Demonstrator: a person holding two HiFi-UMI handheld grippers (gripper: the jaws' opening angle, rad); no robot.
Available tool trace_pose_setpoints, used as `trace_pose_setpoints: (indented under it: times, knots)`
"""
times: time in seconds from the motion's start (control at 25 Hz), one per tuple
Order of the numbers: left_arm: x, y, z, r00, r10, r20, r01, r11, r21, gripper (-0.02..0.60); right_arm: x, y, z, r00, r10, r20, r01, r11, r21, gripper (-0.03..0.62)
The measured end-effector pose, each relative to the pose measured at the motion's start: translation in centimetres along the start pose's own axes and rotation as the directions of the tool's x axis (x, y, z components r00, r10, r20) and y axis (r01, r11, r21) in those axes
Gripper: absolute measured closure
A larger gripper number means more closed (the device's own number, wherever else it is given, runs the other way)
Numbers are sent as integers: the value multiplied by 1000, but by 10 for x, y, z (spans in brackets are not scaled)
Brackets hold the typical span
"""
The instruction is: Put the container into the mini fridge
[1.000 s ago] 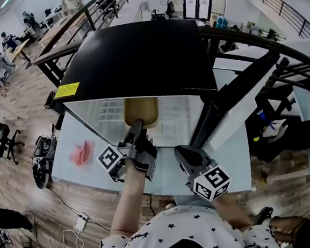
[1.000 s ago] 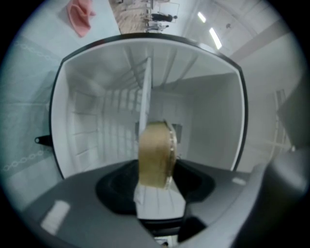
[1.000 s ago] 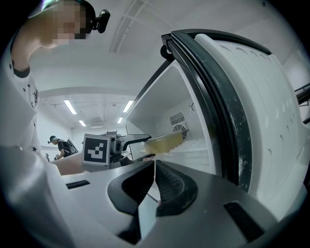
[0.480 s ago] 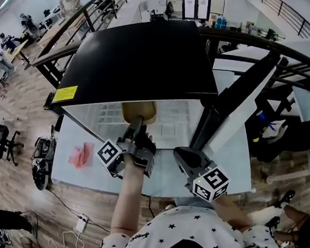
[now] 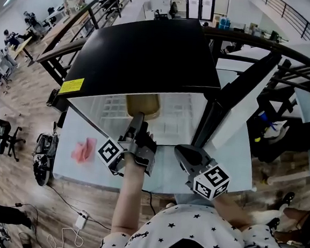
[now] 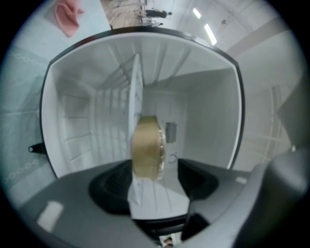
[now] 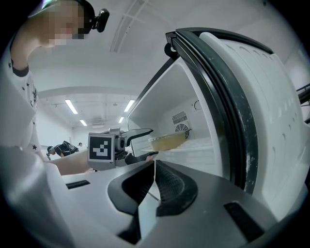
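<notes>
The container [image 5: 143, 104], a shallow tan tub with a clear lid, lies on the white shelf inside the open mini fridge [image 5: 145, 50]. In the left gripper view the container [image 6: 147, 152] appears edge-on just beyond the jaws. My left gripper [image 5: 136, 123] reaches into the fridge mouth with its jaws opening. The pads stand off the tub's near end. From the right gripper view the left gripper [image 7: 151, 142] gapes beside the container [image 7: 167, 141]. My right gripper [image 5: 181, 151] hovers shut and empty by the foot of the door.
The fridge door [image 5: 232, 100] stands swung open at the right, and its thick white inner panel [image 7: 252, 97] fills the right gripper view. A pink cloth [image 5: 82, 151] lies on the pale table [image 5: 238, 155] left of the fridge. A railing and a floor below surround the table.
The container has gone a little deeper into the fridge with my left gripper behind it. My right gripper has stayed where it was.
</notes>
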State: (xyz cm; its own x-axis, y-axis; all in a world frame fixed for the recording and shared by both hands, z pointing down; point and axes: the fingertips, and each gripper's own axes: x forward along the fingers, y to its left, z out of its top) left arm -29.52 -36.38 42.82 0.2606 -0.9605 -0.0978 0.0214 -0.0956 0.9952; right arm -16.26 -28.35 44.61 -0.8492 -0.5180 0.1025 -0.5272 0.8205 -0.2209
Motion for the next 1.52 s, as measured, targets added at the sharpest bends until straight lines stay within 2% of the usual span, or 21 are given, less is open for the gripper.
trace_pose_setpoints:
  times: [0.32, 0.48, 0.6, 0.76, 0.92, 1.08, 1.2, 1.32, 1.44, 1.52]
  knots:
    - [-32, -3, -21, 999, -16, -32, 18, 998, 61, 293, -16, 16, 0, 1000, 6, 17, -5, 1000, -23, 571]
    - [-55, 2, -35, 998, -27, -60, 30, 998, 52, 297, -25, 29, -1, 1000, 6, 22, -5, 1000, -28, 571]
    - [-74, 10, -45, 998, 7, -62, -2, 997, 74, 382, -32, 38, -5, 1000, 13, 19, -12, 999, -30, 571]
    - [-102, 22, -59, 995, 83, -58, -74, 986, 147, 512, -41, 51, -11, 1000, 25, 12, -24, 999, -32, 572]
    - [-130, 28, -68, 990, 127, -61, -109, 965, 237, 574, -51, 65, -15, 999, 33, 8, -32, 999, -28, 571]
    - [-154, 32, -76, 984, 166, -60, -134, 926, 352, 576, -60, 79, -23, 999, 49, -7, -49, 999, -14, 571]
    - [-174, 35, -84, 980, 193, -49, -153, 887, 435, 577, -66, 90, -28, 997, 68, -21, -68, 998, -8, 571]
    - [-192, 39, -91, 971, 236, -23, -189, 828, 528, 577, -72, 97, -30, 996, 84, -25, -84, 996, -8, 571]
    - [-204, 42, -102, 961, 277, -1, -217, 755, 619, 577, -80, 101, -28, 995, 101, -23, -101, 995, -15, 571]
    - [-210, 43, -113, 957, 290, 7, -223, 722, 656, 577, -88, 104, -28, 994, 111, -23, -112, 994, -17, 571]
